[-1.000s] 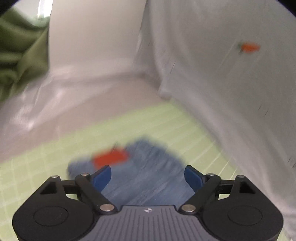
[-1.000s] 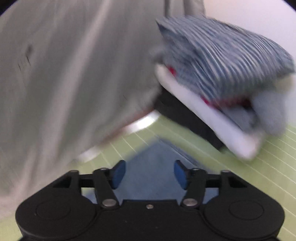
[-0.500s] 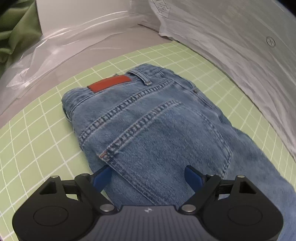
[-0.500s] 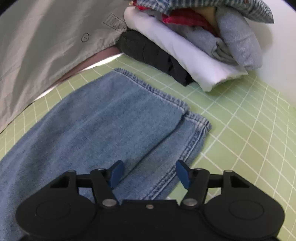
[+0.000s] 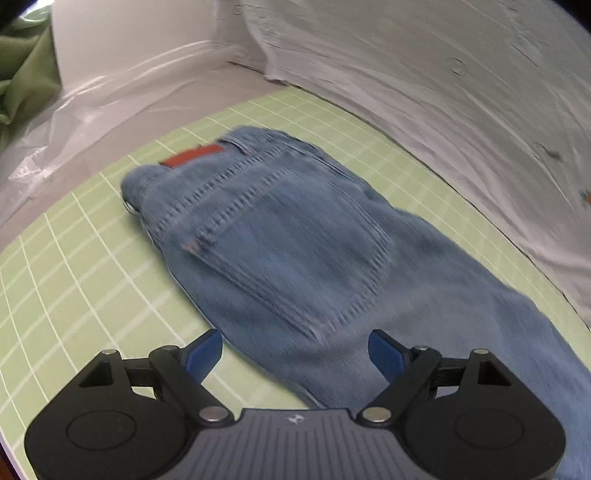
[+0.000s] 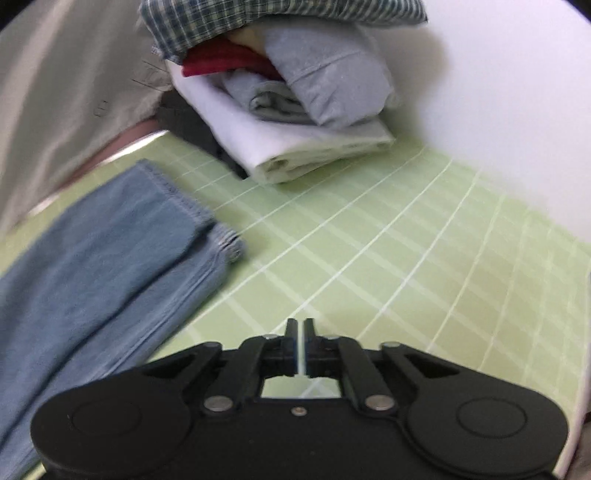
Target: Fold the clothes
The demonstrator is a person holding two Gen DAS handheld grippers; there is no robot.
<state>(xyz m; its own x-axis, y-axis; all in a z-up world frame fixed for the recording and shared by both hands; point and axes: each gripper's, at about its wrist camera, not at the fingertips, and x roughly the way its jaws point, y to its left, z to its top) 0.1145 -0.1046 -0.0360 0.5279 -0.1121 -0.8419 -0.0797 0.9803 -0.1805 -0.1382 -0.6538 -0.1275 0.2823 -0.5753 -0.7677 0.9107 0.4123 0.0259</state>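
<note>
1. Left wrist view: the left hand-held gripper (image 5: 295,354) hangs over the seat end of a pair of blue jeans (image 5: 280,243), its blue fingers (image 5: 205,354) spread wide and released. The denim's edge lies below and between them, but neither pad presses on it.
2. The jeans lie flat on a pale green gridded mat (image 5: 74,280) that covers the surface. The waistband points away from the camera, with a red-brown patch (image 5: 192,157) at its top edge and a back pocket facing up. The legs run out toward the lower right of the picture.
3. Past the mat's far edge, crinkled clear plastic sheeting (image 5: 110,92) spreads out, with green cloth (image 5: 26,74) bunched at the far left. A large pale grey fabric (image 5: 443,92) rises along the right side of the mat.
4. Right wrist view: the right hand-held gripper (image 6: 300,332) has just been closing and is now clenched on nothing, only a thin slit showing between its fingers. It sits over bare mat (image 6: 406,240), just to the right of the jeans' legs (image 6: 92,266).
5. The two leg hems (image 6: 207,221) lie one over the other, the lower one peeking out at the right.
6. Behind them, at the mat's far edge, stands a stack of folded clothes (image 6: 295,110): dark cloth at the bottom, a white piece, grey pieces, a red one, and a blue checked shirt (image 6: 258,22) on top. No bin or basket is in sight.
</note>
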